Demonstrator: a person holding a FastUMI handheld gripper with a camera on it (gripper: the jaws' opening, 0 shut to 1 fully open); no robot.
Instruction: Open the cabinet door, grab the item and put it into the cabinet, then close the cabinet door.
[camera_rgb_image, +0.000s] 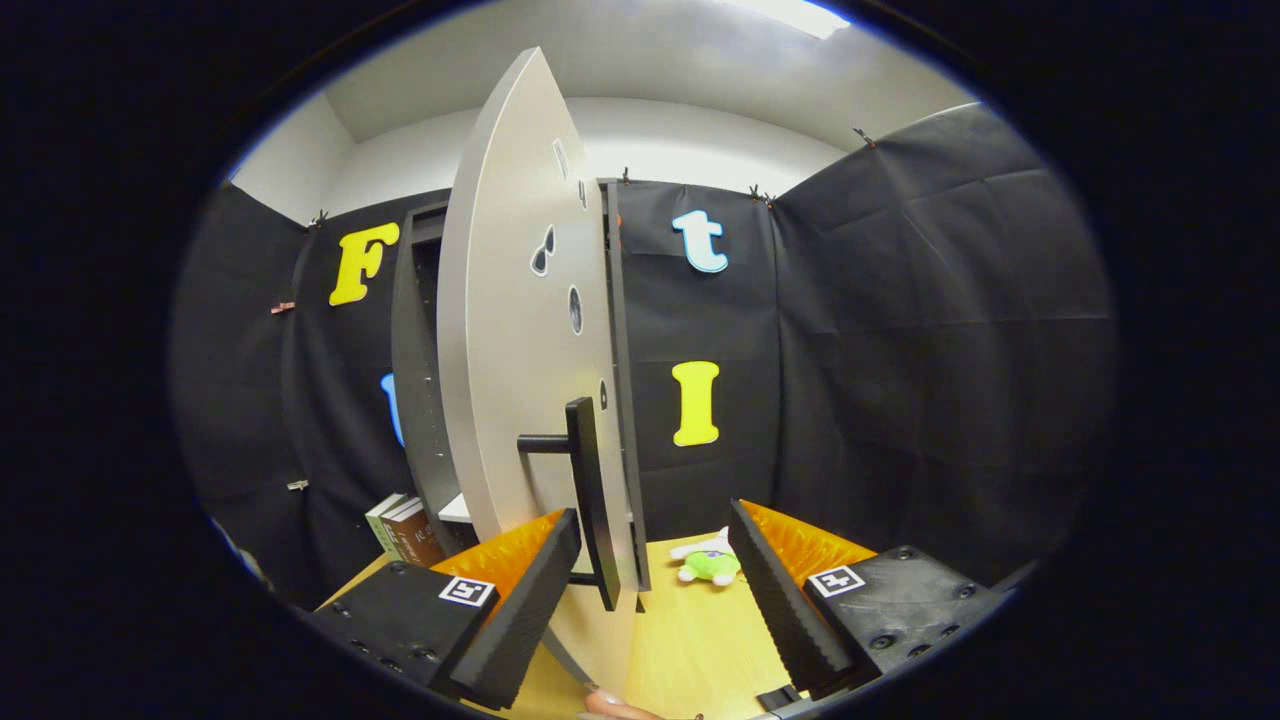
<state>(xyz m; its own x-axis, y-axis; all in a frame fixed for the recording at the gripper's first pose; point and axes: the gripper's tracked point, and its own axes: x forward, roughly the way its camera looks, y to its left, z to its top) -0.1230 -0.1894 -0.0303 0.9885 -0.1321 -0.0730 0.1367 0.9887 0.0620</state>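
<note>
**Q:** Between the fingers of the gripper (655, 590), what stands, and what is the risk?

**A:** The cabinet door (510, 330), swung well out and seen nearly edge-on, stands between them, with its dark bar handle (590, 490) just ahead of the left finger. The jaws are spread wide and press on nothing; the handle lies inside the gap, nearer the left finger than the right. Whether the left finger touches the door cannot be told.

**Q:** What could go wrong from here?

**A:** Likely three things. If the fingers move forward as they stand, the left one may catch the handle or the door edge and knock the door further round or back toward closing. The door leaf also stands between the gripper and the cabinet (425, 400) opening, so a carried item may strike it unless the door is fully clear. Finally, the soft toy (710, 562), which I judge to be the item, lies on the wooden table (690, 650) beyond the fingers, just past the door's lower corner; a swinging door might sweep it away.

**Q:** Counts?

**A:** One gripper with two fingers; one cabinet, one door, one handle; one green-and-white toy; two books (400, 528) standing beside the cabinet's foot; several holes in the door face; part of one hand at the near table edge.
</note>
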